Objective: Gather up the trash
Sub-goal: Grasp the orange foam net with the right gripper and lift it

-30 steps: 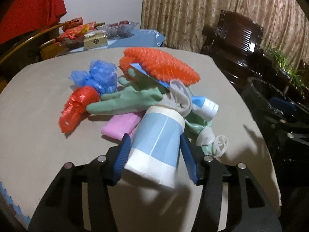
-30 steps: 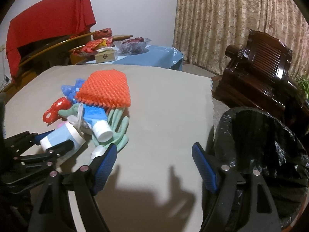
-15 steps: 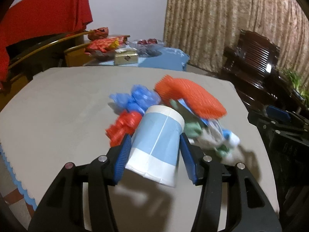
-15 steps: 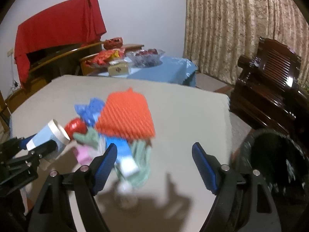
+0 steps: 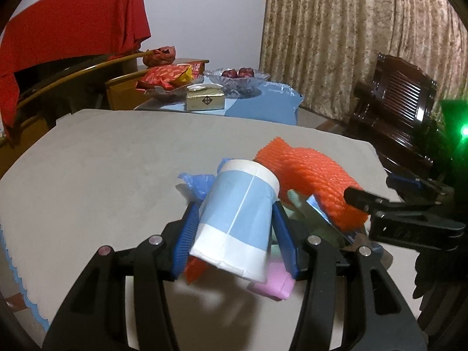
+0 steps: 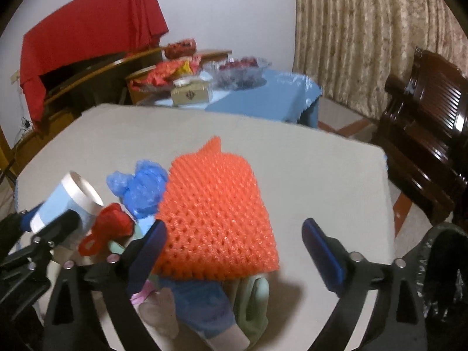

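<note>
My left gripper (image 5: 234, 213) is shut on a blue-and-white paper cup (image 5: 237, 225), held tilted above the grey table (image 5: 102, 175). The same cup (image 6: 67, 199) shows at the left of the right wrist view. Behind it lies the trash pile: an orange foam net (image 6: 216, 213), a blue plastic bag (image 6: 140, 187), a red wrapper (image 6: 108, 228), a green glove (image 6: 251, 295) and a pink packet (image 5: 275, 286). My right gripper (image 6: 234, 228) hovers over the orange net (image 5: 310, 181) with its jaws opening; the net lies between them, and the pads do not press on it.
A black-lined bin (image 6: 444, 278) stands off the table's right edge. A dark wooden chair (image 6: 430, 122) is at the right. Behind the table, a blue-clothed side table (image 5: 263, 102) carries a tissue box (image 5: 204, 101) and a fruit bowl. A red cloth (image 5: 67, 32) hangs at the back left.
The left gripper has lifted the cup up and away from the pile. The right gripper has swung left from the bin to over the orange net, and its jaws have widened.
</note>
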`<action>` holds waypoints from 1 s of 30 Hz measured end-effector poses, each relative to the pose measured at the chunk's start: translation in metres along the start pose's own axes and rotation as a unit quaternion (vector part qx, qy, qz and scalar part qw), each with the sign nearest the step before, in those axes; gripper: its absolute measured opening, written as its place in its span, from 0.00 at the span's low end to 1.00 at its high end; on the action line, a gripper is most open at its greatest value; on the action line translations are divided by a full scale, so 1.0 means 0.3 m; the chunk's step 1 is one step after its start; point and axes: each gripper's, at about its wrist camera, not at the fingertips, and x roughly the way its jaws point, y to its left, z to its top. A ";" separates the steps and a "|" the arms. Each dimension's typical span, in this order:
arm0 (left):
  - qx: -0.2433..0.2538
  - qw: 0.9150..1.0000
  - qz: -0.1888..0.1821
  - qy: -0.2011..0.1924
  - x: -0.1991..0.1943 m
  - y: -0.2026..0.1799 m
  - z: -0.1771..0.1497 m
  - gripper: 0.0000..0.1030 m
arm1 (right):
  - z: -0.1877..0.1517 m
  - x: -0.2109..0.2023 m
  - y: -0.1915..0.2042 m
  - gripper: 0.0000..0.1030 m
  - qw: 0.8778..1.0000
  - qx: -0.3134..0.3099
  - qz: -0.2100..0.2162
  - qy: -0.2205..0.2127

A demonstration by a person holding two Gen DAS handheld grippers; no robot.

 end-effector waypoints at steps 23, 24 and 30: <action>0.006 1.000 0.004 -0.005 -0.043 -0.048 0.022 0.49 | 0.003 -0.089 -0.075 0.54 0.997 0.022 0.075 -0.011; 0.005 1.000 0.005 -0.003 -0.036 -0.048 0.022 0.49 | 0.006 -0.073 -0.083 0.60 0.997 0.024 0.073 -0.005; 0.004 1.000 0.012 0.002 0.016 -0.052 0.037 0.50 | 0.001 0.054 -0.121 0.84 0.996 0.039 0.062 0.046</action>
